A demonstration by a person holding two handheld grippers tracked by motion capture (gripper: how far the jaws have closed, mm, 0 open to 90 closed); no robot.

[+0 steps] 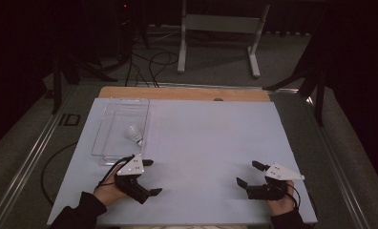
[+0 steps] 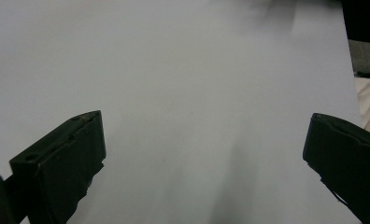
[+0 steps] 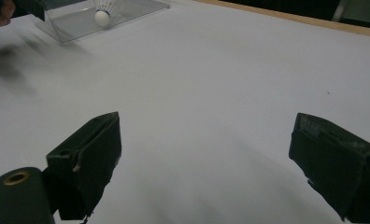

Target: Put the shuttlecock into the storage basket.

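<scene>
Left gripper (image 1: 149, 177) is held low over the sheet with jaws spread wide, nothing between them; right gripper (image 1: 248, 173) likewise spread and empty. Just ahead of the left gripper and a little to its left, the clear tray (image 1: 102, 141) is set, its long axis running away from the person. Shuttlecock (image 1: 135, 134) is seen lying inside it, by the wall nearer the middle of the table, cork end toward the person. The left gripper is judged far nearer; the right is well apart
</scene>
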